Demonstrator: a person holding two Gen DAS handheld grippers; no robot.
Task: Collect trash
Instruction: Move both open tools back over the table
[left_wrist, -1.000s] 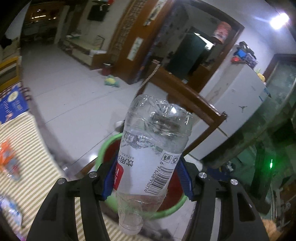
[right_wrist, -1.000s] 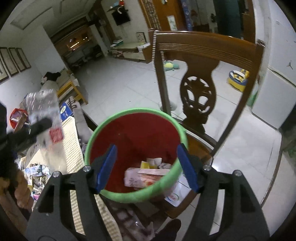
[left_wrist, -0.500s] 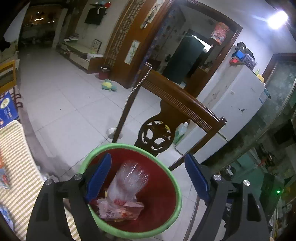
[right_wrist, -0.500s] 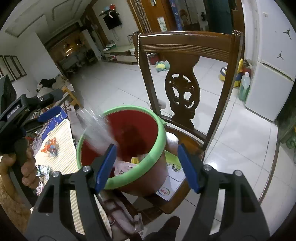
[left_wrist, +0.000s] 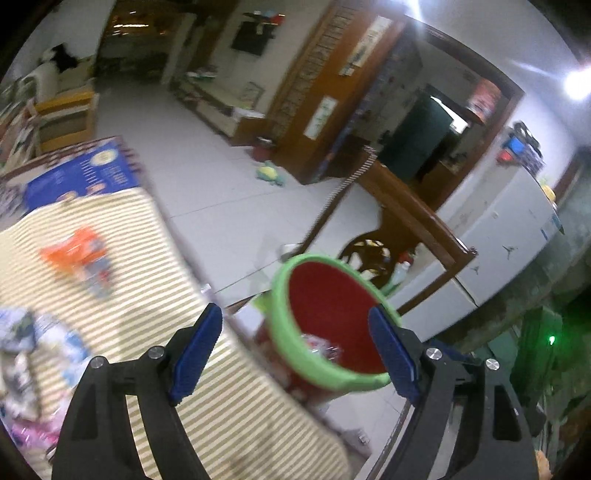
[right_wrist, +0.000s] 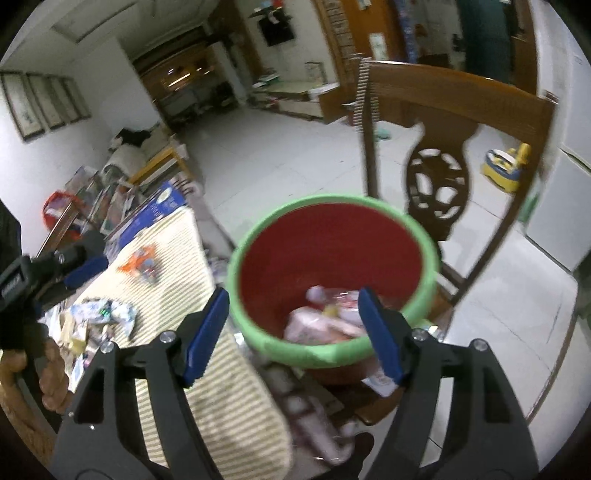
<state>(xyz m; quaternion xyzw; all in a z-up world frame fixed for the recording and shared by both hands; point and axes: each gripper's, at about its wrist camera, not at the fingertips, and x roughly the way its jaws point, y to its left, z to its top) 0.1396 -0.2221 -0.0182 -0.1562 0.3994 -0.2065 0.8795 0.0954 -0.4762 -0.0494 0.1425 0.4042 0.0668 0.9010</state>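
Though motion blurs the bin's (right_wrist: 424, 258) trash (right_wrist: 325, 321), both grippers' (left_wrist: 295, 349) (right_wrist: 293, 332) fingers are spread, empty

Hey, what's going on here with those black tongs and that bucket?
Someone is clearing trash off a table with hand-held tongs. Both the left tongs and right tongs are open and empty right now. The bucket on a chair already holds a bottle and wrappers. More litter, like an orange wrapper, waits on the striped cloth.

No lettering is legible — the blue box (left_wrist: 79, 177) print (blurred) included.
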